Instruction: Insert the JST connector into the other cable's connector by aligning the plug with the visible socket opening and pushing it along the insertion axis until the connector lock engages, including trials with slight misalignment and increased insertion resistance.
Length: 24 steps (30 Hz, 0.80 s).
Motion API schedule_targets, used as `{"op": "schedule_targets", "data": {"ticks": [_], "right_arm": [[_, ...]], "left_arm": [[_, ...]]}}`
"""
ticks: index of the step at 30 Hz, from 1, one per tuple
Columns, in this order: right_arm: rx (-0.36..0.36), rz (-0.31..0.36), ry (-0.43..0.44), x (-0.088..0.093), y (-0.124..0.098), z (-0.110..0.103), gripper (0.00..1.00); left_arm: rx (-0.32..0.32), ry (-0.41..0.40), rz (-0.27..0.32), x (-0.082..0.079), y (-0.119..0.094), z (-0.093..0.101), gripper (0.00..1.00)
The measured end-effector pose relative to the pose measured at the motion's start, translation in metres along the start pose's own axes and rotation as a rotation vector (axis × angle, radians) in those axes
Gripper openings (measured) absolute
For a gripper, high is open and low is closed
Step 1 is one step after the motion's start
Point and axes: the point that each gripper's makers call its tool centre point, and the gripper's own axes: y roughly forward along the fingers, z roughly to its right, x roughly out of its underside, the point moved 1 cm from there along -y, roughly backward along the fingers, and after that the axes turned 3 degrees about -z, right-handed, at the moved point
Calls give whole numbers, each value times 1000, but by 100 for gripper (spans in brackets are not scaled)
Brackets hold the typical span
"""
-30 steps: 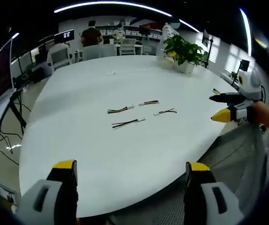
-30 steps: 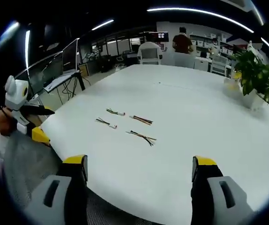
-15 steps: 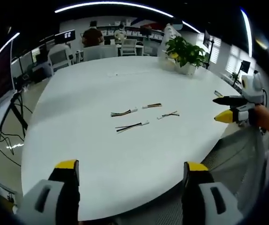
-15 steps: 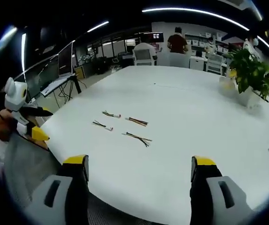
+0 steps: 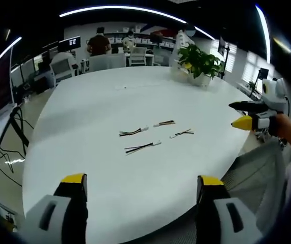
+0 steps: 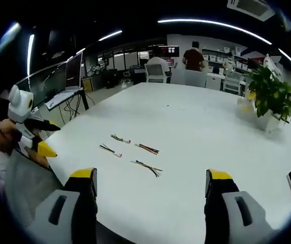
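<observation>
Left gripper view: left gripper point(image 5: 137, 188) jaws spread wide, nothing between them, held back at the near edge of the white table point(image 5: 84, 117). Four short cables lie well ahead near mid-table: one with a white connector point(image 5: 133, 132), one lower point(image 5: 141, 147), one further right point(image 5: 164, 123), one with splayed wires point(image 5: 181, 133). All apart, none mated. Right gripper point(image 5: 247, 114) comes in from the right, off the table edge; its jaws look parted, holding nothing. In the right gripper view its own jaws are wide apart and empty, cables point(image 6: 146, 149) ahead on the table. Potted plant point(image 5: 200, 61) at the far side. Looks like the pre-grasp step, nothing picked up yet. Next: each gripper reaches in, takes one cable near its connector, then lines plug to socket.
</observation>
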Motion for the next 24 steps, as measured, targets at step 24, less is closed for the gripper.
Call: {"op": "schedule_targets", "data": {"ticks": [24], "right_arm": [[-43,51,-105,-36,11,-2,80]], "left_arm": [[91,104,68,-30,13,16,80]]}}
